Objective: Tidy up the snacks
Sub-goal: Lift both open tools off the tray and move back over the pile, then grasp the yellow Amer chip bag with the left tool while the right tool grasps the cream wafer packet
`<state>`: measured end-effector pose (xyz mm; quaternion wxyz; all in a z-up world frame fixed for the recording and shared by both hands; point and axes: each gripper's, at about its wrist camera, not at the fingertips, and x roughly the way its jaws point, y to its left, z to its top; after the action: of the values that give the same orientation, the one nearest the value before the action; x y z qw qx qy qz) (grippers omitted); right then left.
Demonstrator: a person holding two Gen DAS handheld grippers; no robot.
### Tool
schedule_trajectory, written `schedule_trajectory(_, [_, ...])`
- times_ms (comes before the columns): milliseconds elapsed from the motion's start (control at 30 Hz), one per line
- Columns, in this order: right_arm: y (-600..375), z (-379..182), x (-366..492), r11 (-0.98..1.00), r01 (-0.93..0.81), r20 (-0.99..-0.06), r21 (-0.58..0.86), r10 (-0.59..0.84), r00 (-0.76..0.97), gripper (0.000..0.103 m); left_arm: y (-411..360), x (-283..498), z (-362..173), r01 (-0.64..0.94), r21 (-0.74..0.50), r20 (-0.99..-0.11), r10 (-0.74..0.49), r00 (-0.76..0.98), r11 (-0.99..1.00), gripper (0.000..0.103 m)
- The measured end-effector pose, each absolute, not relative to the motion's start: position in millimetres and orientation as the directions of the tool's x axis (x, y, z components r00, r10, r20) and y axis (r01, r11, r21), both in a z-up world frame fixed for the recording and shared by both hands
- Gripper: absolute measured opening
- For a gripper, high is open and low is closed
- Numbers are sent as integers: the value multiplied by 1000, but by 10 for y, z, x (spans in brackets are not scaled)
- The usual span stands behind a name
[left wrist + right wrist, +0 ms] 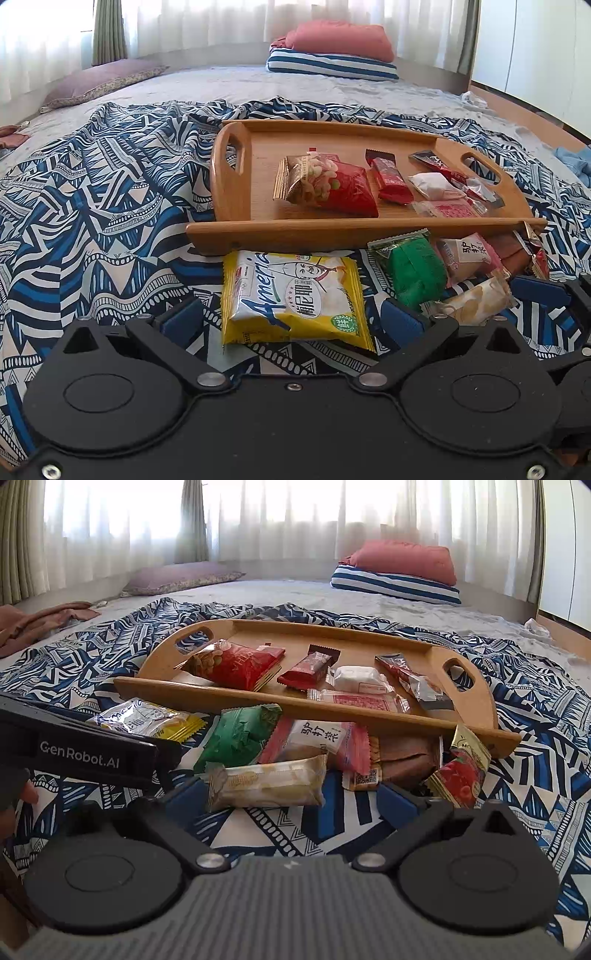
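On the bed, both claws gape empty: left claw (291, 317) straddles the yellow packet (293, 299), right claw (291, 797) the beige bar (266, 781).

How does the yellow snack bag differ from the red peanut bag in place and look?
The yellow snack bag lies on the patterned cloth outside the wooden tray; the red peanut bag lies inside it. The yellow snack bag sits between the open left gripper's fingers; the red peanut bag is far from both grippers. Yellow-and-white print against red with gold ends. Both are sealed and lie flat.
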<state>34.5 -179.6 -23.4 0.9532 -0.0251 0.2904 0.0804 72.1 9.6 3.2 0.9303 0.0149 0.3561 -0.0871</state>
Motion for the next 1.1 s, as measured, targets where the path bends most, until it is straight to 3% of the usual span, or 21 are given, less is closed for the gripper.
schedule_trajectory(367, [-1788, -256, 347, 985, -173, -553, -9, 139, 821, 103, 77, 712, 7, 184, -12, -659, -146, 738, 983, 97])
schedule_trajectory(633, [-1788, -257, 342, 985, -172, -553, -11, 138, 821, 103, 78, 689, 56, 188, 13, -654, -134, 745, 982, 66])
schedule_trajectory(833, [-1775, -251, 341, 986, -167, -556, -12, 132, 821, 103, 90, 665, 95, 185, 8, -655, -135, 744, 983, 56])
schedule_trajectory(1100, [-1768, -226, 263, 991, -132, -538, 8, 116, 835, 103, 177, 620, 166, 156, -1, -645, -120, 755, 988, 54])
